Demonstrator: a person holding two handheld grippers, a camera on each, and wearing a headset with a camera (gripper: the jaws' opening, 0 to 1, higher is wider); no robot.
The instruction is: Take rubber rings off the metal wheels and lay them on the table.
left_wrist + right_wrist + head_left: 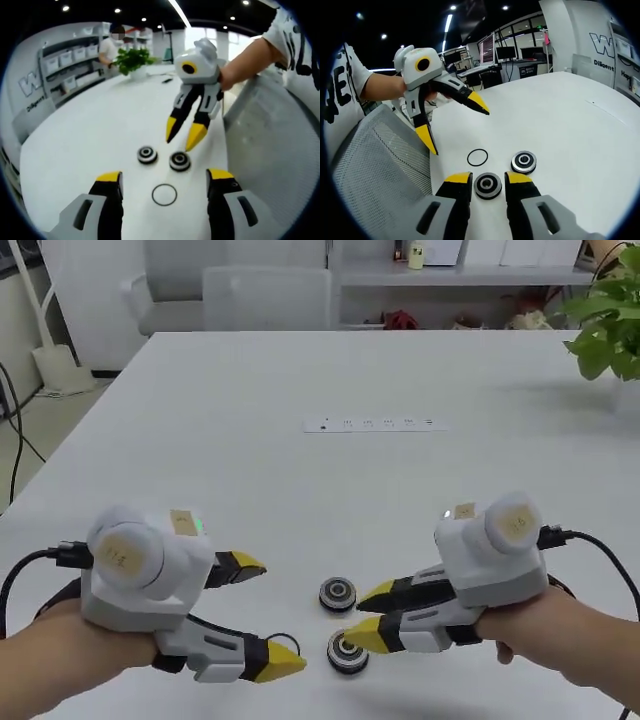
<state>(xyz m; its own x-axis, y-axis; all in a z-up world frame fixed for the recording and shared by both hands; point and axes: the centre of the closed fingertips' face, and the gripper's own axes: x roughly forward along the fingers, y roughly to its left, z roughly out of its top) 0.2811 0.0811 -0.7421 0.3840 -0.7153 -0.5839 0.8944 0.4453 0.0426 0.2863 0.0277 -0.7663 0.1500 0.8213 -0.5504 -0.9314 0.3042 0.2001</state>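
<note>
White table (300,390), matte, evenly lit. Pale chairs (265,295) at its far edge, with a shelf (460,275) behind. Potted plant (610,330) at far right. Flat strip (375,424) mid-table, possibly a power strip. Dark ceiling with recessed spotlights (117,10). Storage shelving (75,55) along the wall.

Three cameras, one white worktop (300,470)
Head view looks down; the low gripper views face each other, sharing metal wheels (179,161) and rubber ring (164,194).

Only readable stuff is on the wall (605,52): a big "W" with "Diligent" under it, cut off at the edge. The shirt (337,90) has black letters, too partial to read.
</note>
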